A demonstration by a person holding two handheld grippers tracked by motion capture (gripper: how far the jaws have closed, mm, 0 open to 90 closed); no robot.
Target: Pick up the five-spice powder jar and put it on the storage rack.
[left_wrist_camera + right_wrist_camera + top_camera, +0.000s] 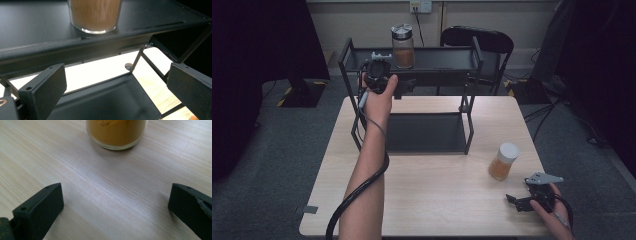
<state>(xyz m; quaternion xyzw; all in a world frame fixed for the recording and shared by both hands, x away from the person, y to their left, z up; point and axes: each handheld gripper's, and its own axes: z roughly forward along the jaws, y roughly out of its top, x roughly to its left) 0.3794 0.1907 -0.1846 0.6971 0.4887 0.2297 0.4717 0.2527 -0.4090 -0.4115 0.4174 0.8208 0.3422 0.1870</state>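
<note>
Both grippers empty, fingers apart.
Left gripper point(393, 86) sits just before the rack point(432, 62), facing the metal-lidded jar point(403, 46) on top; right gripper point(518, 201) faces the white-lidded jar point(503, 161) on the table point(437, 190).

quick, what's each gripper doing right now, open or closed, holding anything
Left gripper: open, holding nothing, raised at the front of the rack's top shelf near the silver-lidded jar.
Right gripper: open, holding nothing, low over the table, facing the white-lidded jar.

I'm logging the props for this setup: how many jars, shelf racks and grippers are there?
Glass jars of orange-brown powder: 2, one silver-lidded on the rack's top shelf, one white-lidded on the table
Black metal two-tier racks: 1
Black two-jaw grippers: 2, left, right
Total: 5
</note>
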